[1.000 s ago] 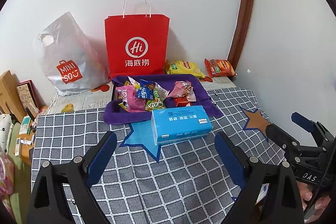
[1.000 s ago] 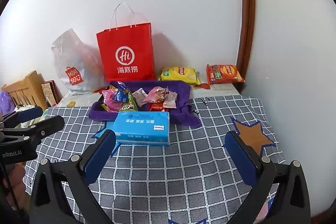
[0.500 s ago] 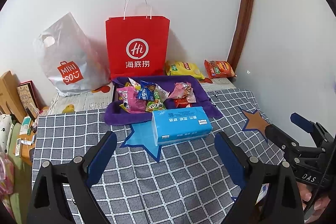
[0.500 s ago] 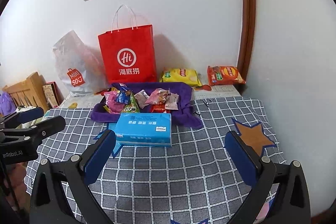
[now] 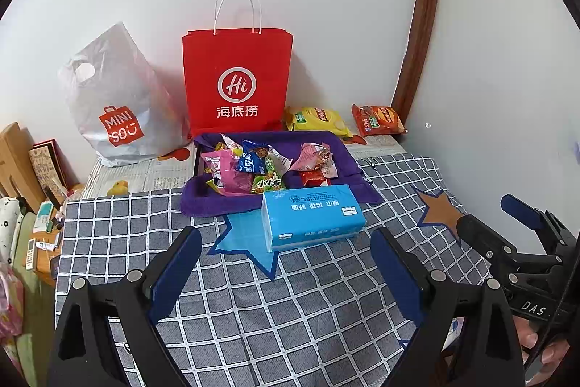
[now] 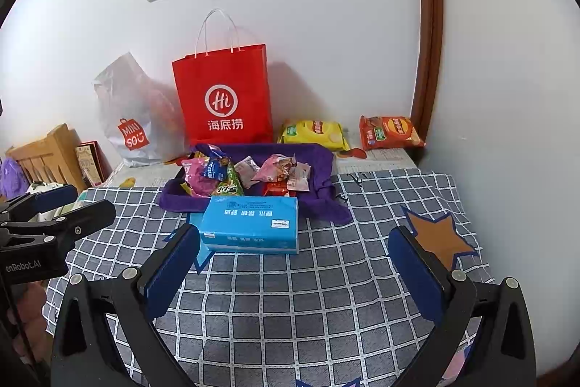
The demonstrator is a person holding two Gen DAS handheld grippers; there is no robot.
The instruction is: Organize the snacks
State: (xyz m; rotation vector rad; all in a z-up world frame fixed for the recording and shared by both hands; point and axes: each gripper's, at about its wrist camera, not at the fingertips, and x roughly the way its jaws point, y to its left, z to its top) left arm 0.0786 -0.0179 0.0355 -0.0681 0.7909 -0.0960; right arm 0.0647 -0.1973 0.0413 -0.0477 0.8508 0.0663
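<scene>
left gripper (image 5: 286,263) wide open, empty | right gripper (image 6: 293,260) wide open, empty | snack pile (image 5: 264,165) at 12 o'clock, behind tissue pack (image 5: 311,216) | pack's long axis crosswise | arms about equally near

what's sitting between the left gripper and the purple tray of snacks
A blue tissue pack lies on the checked cloth between the left gripper and the purple snack tray, in the left wrist view.

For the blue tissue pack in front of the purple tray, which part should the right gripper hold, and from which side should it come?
Probably the two long faces of the blue tissue pack, from above. It lies flat on the checked cloth, long side facing the right gripper, and looks narrower front to back than the open jaws. The purple tray sits close behind, so the rear finger has little room.
</scene>
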